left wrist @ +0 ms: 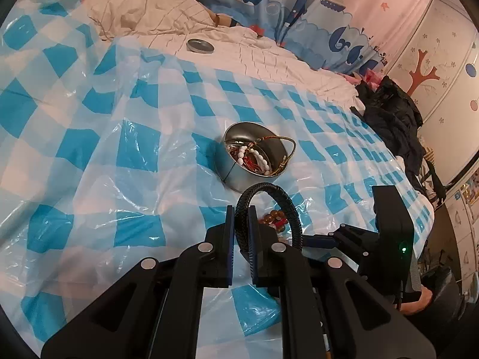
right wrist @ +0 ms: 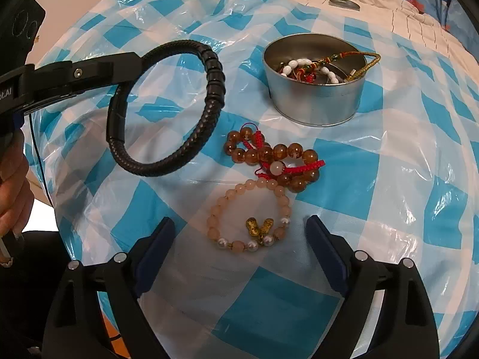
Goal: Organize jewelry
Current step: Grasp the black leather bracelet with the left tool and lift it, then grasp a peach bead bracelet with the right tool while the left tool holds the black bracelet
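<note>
**Black bracelet held, beads waiting**

My left gripper (left wrist: 240, 224) is clamped on the black bracelet (right wrist: 167, 107), lifted off the checkered sheet (right wrist: 374, 197). My right gripper (right wrist: 239, 239) is wide open, holding nothing — the pink bracelet (right wrist: 223, 206) lies between its fingers, amber beads (right wrist: 281, 155) just past it at 12 o'clock (touching). The tin (right wrist: 314, 101) sits at 1 o'clock, jewelry inside.

Your right gripper (right wrist: 239, 239) had bare checked sheet (right wrist: 389, 179) right of the pale bracelet (right wrist: 248, 212); ahead, amber beads (right wrist: 275, 155) and the tin (right wrist: 314, 98) blocked it, black bracelet (right wrist: 167, 110) hanging left.
</note>
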`<action>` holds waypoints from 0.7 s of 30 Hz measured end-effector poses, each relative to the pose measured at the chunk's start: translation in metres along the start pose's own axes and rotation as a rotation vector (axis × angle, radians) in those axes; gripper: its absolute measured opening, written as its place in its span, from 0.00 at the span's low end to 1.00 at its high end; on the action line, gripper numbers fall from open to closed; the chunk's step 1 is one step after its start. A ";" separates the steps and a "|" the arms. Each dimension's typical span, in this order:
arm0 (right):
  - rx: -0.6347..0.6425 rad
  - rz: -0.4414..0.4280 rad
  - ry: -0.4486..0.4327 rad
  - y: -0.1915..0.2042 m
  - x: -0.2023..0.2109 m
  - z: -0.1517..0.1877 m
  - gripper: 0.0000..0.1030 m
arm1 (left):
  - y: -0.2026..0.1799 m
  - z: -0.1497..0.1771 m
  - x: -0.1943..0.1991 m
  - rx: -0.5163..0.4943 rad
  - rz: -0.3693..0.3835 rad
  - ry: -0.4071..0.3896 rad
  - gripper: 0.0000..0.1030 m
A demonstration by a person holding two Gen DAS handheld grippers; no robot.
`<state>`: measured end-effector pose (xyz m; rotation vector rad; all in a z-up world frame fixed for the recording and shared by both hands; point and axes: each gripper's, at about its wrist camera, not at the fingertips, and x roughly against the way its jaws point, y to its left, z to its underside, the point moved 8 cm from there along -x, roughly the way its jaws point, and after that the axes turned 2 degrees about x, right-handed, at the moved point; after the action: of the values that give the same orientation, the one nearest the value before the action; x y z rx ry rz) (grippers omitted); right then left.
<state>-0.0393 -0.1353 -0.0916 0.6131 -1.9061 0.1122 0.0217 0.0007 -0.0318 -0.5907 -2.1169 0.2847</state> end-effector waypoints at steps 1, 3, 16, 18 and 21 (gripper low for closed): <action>0.000 0.000 0.000 0.000 0.000 0.000 0.83 | 0.000 0.000 0.000 -0.003 -0.005 -0.001 0.07; 0.003 0.003 -0.001 0.000 0.000 -0.001 0.83 | -0.001 0.000 0.000 -0.012 -0.015 -0.001 0.07; 0.067 0.007 -0.015 0.016 0.001 0.003 0.74 | -0.002 0.001 0.000 -0.032 -0.040 -0.003 0.07; 0.082 -0.003 -0.018 0.020 0.002 0.005 0.61 | -0.002 0.001 -0.001 -0.034 -0.041 -0.003 0.07; 0.100 -0.015 -0.026 0.026 0.004 0.005 0.35 | -0.002 0.001 -0.001 -0.038 -0.046 -0.002 0.07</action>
<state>-0.0565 -0.1164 -0.0847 0.6988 -1.9291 0.1914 0.0204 -0.0017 -0.0322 -0.5636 -2.1388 0.2205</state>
